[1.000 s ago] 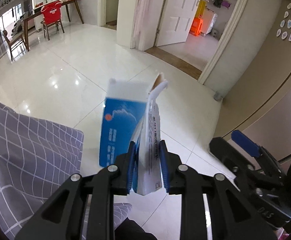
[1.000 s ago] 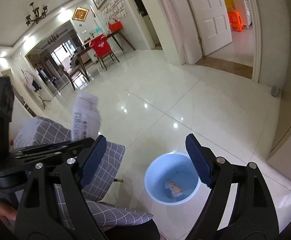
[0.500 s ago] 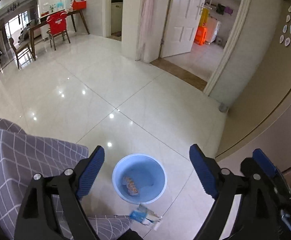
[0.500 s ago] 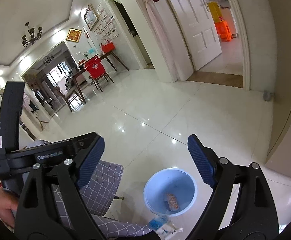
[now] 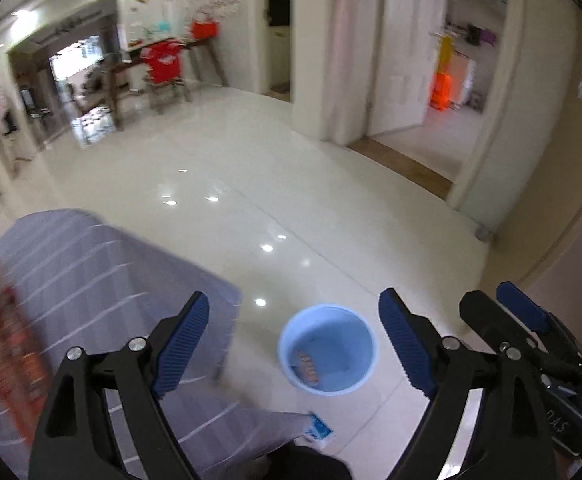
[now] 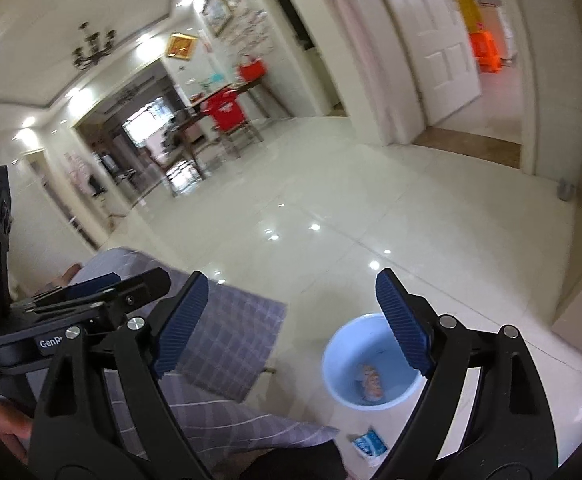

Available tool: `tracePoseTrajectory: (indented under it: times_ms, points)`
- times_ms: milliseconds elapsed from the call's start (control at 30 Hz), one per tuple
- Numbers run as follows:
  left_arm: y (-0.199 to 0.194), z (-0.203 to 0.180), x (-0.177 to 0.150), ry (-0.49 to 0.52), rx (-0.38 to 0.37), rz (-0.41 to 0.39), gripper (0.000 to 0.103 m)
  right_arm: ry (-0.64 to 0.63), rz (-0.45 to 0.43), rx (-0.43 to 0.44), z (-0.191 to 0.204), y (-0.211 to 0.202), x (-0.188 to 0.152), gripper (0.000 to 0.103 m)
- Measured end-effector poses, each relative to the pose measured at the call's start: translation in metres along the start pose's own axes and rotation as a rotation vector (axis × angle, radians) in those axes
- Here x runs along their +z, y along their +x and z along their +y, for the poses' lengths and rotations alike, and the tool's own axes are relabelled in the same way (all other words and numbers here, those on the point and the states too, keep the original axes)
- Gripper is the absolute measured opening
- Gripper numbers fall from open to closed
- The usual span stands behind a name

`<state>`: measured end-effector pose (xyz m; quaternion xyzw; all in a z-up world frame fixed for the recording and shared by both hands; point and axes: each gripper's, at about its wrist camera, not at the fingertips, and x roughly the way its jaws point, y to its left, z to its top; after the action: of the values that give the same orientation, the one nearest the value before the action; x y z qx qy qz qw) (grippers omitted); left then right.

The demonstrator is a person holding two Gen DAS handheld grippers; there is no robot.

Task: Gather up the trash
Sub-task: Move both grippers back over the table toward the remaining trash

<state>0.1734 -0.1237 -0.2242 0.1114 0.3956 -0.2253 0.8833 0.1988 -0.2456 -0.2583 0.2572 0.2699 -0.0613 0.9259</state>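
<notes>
Right wrist: carton (image 6: 369, 445) below open claw (image 6: 291, 328)

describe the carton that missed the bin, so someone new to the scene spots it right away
Start at the round light-blue bin on the glossy white tile floor, beside the grey checked cloth. On the tiles just in front of the bin lies the small carton. It is blue and white, flat on the floor outside the bin, unlike the orange wrapper inside.
</notes>
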Motion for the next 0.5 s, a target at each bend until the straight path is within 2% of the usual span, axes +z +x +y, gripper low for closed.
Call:
tracePoseTrajectory:
  times_ms: [200, 333, 500]
  points:
    - [-0.057, 0.074, -0.024, -0.094, 0.147, -0.052, 0.088, -0.105, 0.07, 0.15, 0.075, 0.014, -0.003, 0.085]
    - [-0.081, 0.135, -0.048, -0.178, 0.24, -0.04, 0.088, -0.22, 0.145, 0.26, 0.15, 0.033, -0.019, 0.086]
    - [-0.109, 0.222, -0.09, -0.339, 0.337, -0.018, 0.088, -0.339, 0.296, 0.36, 0.231, 0.073, -0.047, 0.088]
